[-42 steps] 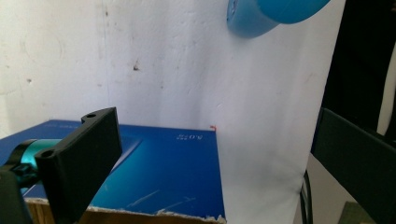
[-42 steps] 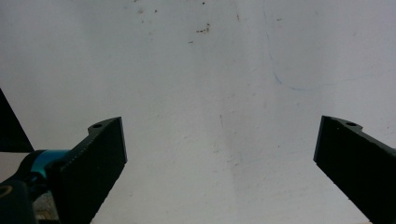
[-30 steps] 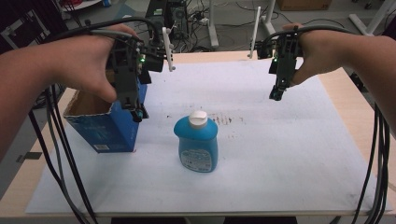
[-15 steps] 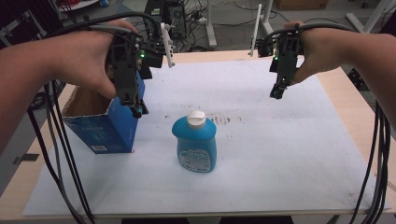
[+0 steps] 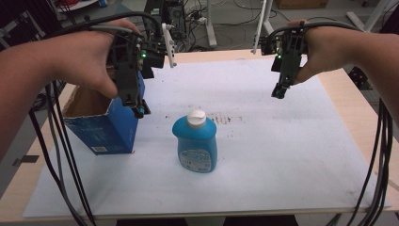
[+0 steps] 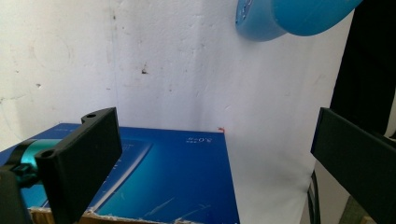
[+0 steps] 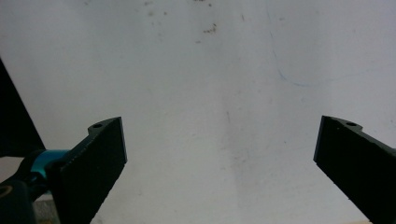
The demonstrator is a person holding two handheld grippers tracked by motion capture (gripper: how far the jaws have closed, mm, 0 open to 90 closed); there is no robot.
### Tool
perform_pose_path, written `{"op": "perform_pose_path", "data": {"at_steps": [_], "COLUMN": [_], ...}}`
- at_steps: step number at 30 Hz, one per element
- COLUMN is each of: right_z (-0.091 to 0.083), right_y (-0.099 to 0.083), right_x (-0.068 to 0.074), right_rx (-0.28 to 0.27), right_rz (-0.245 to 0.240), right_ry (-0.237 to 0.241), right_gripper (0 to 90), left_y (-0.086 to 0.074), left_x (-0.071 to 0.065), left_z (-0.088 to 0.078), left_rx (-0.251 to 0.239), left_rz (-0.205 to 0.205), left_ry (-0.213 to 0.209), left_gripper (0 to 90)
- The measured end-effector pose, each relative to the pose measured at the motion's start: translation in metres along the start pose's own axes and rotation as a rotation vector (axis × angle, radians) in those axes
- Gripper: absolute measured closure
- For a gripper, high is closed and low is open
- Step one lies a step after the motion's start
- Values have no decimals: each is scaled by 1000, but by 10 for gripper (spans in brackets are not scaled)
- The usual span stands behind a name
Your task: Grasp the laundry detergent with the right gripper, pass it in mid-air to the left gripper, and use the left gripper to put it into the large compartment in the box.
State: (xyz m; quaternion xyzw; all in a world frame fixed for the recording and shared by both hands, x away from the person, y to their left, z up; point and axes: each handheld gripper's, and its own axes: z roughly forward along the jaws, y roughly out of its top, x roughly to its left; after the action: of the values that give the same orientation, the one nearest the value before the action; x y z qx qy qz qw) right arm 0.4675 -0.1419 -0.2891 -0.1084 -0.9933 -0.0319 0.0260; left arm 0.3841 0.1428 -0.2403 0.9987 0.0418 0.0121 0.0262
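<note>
High view first: the blue bottle [image 5: 195, 141] with its white cap [image 5: 196, 118] stands upright near the middle of the white sheet [image 5: 282, 155], and the open blue box [image 5: 101, 125] sits at its nine o'clock, close but apart from it. The left gripper [image 5: 138, 110] hangs over the box's right wall, its jaws spread wide and holding nothing; from the left gripper view the box's blue side [image 6: 163, 182] lies just under the jaws, with the bottle's rounded base [image 6: 289, 18] up at one o'clock. The right gripper [image 5: 277, 92] hovers well off at the bottle's two o'clock, also wide open and empty over bare sheet.

It looks as if the bottle is bound for the box, though I can't be sure. To do that well, I'd close on the bottle's narrower shoulders below the cap, squarely, so it doesn't swing. Steady the box wall with the left gripper while the bottle goes in, since light cardboard could slide.
</note>
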Motion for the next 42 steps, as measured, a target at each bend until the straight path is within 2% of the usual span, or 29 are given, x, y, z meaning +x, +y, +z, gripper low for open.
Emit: {"op": "perform_pose_path", "data": {"at_steps": [7, 13, 21, 26, 32, 36, 38, 39, 41, 42], "right_z": [0, 0, 18, 32, 52, 60, 62, 63, 65, 65], "right_y": [-6, -10, -17, -15, -8, -2, 0, 2, 4, 5], "right_x": [22, 44, 67, 80, 94, 99, 101, 102, 103, 104], "right_rx": [-59, -163, -243, -316, -333, -350, -359, -364, -373, -381], "right_rz": [-27, -45, -41, -47, -70, -81, -83, -86, -90, -88], "right_ry": [29, 51, 96, 115, 137, 153, 160, 164, 163, 163], "right_gripper": [14, 14, 14, 14, 14, 14, 14, 14, 14, 14], "left_y": [-1, -1, -2, -3, -2, -3, -4, -4, -5, -4], "left_x": [-1, -4, -5, -5, -7, -3, -1, -1, 1, 1], "left_z": [-2, -1, -1, -2, -3, -1, 0, 0, 1, 1], "left_rx": [-12, -15, -18, -18, -19, -8, -1, -1, -2, -2], "left_rz": [15, 25, 20, 1, -23, -47, -59, -63, -62, -61], "left_ry": [18, 11, -3, -17, -55, -67, -90, -80, -95, -83], "left_gripper": [18, 18, 18, 18, 18, 18, 18, 18, 18, 18]}}
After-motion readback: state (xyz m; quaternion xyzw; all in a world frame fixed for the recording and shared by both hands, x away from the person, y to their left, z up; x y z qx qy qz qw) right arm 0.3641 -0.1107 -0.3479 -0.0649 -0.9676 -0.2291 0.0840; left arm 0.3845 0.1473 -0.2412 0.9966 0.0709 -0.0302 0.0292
